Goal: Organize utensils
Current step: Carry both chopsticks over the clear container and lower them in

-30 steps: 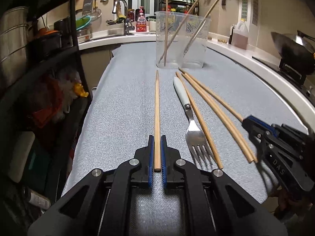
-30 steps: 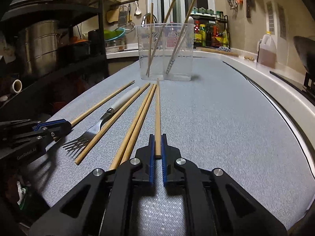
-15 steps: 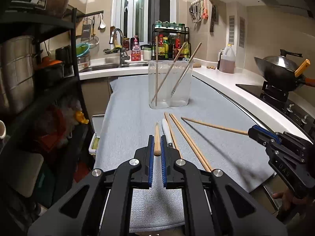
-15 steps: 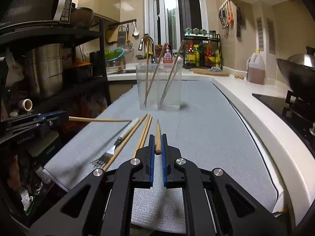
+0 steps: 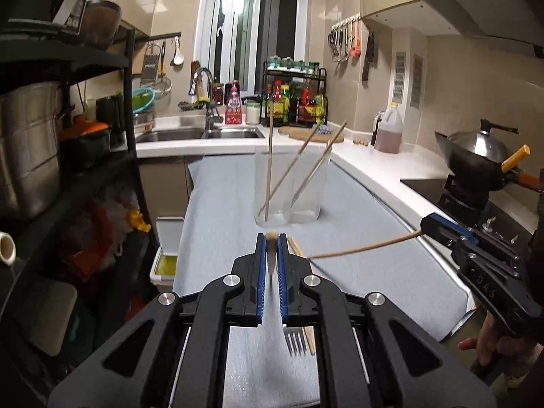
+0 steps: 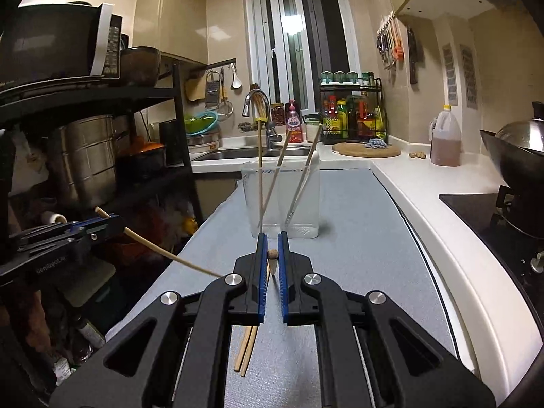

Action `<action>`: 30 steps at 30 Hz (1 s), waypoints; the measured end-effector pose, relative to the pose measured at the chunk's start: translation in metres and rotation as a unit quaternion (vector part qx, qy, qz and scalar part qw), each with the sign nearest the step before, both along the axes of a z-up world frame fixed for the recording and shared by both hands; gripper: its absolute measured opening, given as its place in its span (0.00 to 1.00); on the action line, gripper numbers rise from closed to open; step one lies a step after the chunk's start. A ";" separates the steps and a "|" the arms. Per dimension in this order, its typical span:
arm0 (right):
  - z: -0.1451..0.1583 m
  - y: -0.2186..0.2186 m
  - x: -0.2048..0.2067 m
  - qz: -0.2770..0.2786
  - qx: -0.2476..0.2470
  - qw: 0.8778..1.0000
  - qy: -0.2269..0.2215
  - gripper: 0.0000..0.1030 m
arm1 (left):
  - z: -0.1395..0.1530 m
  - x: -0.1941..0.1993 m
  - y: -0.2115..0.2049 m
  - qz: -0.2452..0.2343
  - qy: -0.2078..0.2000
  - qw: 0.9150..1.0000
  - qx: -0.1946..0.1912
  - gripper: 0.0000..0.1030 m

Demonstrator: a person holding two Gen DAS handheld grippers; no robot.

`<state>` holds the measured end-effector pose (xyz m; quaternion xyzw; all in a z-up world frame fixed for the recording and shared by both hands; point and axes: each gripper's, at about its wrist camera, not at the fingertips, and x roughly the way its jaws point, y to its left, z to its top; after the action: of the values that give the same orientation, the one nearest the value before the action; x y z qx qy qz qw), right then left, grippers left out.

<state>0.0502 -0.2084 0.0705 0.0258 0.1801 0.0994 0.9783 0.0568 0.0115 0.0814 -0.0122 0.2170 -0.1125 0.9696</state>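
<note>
A clear plastic container (image 5: 289, 187) stands upright on the grey mat (image 5: 221, 204), holding several chopsticks; it also shows in the right wrist view (image 6: 282, 200). My left gripper (image 5: 271, 238) is shut on a wooden chopstick (image 5: 271, 255), held well above the mat and hanging steeply down; that chopstick also shows in the right wrist view (image 6: 170, 255). My right gripper (image 6: 272, 238) is shut on another chopstick (image 6: 272, 261), also raised; it appears at the right in the left wrist view (image 5: 360, 246). A fork (image 5: 296, 340) and a chopstick pair (image 6: 246, 350) lie on the mat below.
A black shelf rack (image 5: 68, 170) with pots stands at the left. A sink (image 5: 197, 134) is at the back. A wok (image 5: 476, 156) sits on the stove to the right. A small white bin (image 5: 166, 248) sits beside the mat's left edge.
Both grippers have lifted their chopsticks off the mat and risen higher. The chopsticks now hang down steeply. The fork and chopstick pair stayed on the mat.
</note>
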 end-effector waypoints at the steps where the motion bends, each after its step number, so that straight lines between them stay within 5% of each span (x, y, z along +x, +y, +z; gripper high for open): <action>1: 0.003 -0.001 0.001 -0.001 0.000 1.000 0.001 0.06 | 0.005 0.001 0.000 -0.001 -0.004 1.000 -0.001 0.06; 30: 0.091 -0.015 0.043 0.019 0.002 0.999 -0.030 0.06 | 0.087 0.042 -0.008 -0.032 -0.029 0.999 0.004 0.06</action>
<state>0.0933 -0.2231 0.1612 0.0219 0.1511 0.1187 0.9811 0.0988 0.0031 0.1684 0.0019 0.1893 -0.1429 0.9715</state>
